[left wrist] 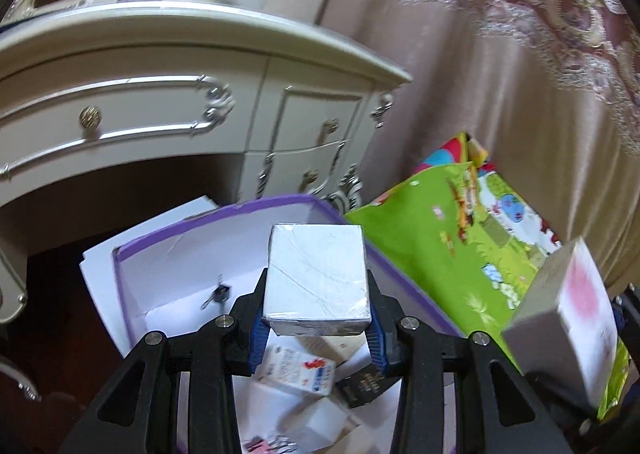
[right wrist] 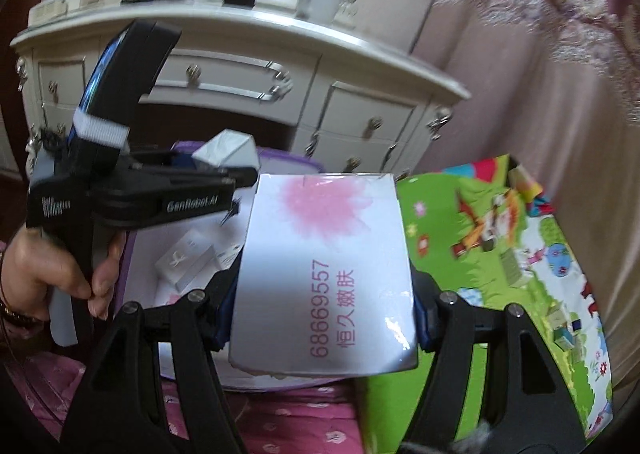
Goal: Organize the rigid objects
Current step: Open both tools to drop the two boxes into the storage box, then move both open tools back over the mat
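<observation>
The small grey box wears creased, slightly shiny film. The bigger white box with the pink bloom is glossy card, catching glare at its lower right. Below them the purple-rimmed bin looks like matt white card. The dresser, upper left, is cream-painted, satin-smooth, with metallic knobs. The curtain, upper right, is sheeny embroidered cloth. The play mat looks smooth.

Storage bin sits below and ahead of my left tongs, cartons inside it. Play mat lies right of the bin; dresser stands behind both.
</observation>
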`<state>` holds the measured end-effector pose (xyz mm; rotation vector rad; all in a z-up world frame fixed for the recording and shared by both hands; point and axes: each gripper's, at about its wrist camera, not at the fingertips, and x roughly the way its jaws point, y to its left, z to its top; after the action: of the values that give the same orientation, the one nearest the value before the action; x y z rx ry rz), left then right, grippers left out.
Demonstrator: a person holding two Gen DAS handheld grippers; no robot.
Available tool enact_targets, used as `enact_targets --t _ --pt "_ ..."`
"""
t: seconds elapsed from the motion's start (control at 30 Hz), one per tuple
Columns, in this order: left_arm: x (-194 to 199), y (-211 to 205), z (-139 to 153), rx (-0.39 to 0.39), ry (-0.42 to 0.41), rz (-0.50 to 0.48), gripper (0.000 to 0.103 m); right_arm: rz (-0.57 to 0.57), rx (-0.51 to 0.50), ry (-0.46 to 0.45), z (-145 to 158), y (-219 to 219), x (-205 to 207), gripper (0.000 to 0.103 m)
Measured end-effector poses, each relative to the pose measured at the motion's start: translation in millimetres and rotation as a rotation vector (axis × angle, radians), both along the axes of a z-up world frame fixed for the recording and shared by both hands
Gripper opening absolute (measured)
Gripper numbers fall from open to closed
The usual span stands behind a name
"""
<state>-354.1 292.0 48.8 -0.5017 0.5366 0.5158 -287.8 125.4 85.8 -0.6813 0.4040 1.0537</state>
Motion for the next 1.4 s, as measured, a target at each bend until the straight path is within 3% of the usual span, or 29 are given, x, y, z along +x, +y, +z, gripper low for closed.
enact_targets --t 0.37,0.4,0.47,0.5,0.53,0.7,0.83,0.93,1.2,1.3,1.4 --pt "-0.1 22.1 -24.8 -0.045 0.143 0.040 0.042 0.063 -0.078 0.062 -30.3 21.6 -3.4 0.069" --pt "1.6 23.0 -26.2 -0.047 0.163 0.045 0.046 0.069 -0.077 0.069 -31.0 22.0 -3.5 0.069" --pt "6.6 24.9 -28.9 -0.048 0.210 0.067 0.069 0.083 -0.073 0.103 -33.4 22.2 -1.7 0.072" --pt "7.4 25.4 -30.0 -0.045 0.232 0.093 0.085 0.083 -0.070 0.115 -34.1 22.8 -0.9 0.081" --pt "6.6 25.4 -29.9 -0.044 0.237 0.107 0.088 0.079 -0.064 0.123 -35.0 21.3 0.7 0.087" --pt "14.1 15.6 -31.7 -0.058 0.253 0.085 0.088 0.024 -0.008 0.165 -31.9 -0.2 18.3 0.089" --pt "34.0 -9.3 -27.6 -0.053 0.264 0.010 0.088 -0.097 0.032 0.203 -30.3 -34.6 53.8 0.089" --pt "61.0 -43.6 -18.1 -0.008 0.269 -0.106 0.088 -0.232 0.070 0.241 -31.2 -71.6 90.3 0.090" --pt "177.5 -175.5 -12.6 0.166 0.309 -0.602 0.089 -0.640 0.098 0.308 -53.9 -202.7 175.4 0.091" --pt "227.6 -209.5 -15.9 0.244 0.291 -0.658 0.089 -0.746 0.111 0.336 -65.6 -246.3 195.7 0.091" --pt "278.7 -225.3 -25.0 0.312 0.303 -0.637 0.089 -0.832 0.124 0.361 -73.7 -282.6 221.4 0.091"
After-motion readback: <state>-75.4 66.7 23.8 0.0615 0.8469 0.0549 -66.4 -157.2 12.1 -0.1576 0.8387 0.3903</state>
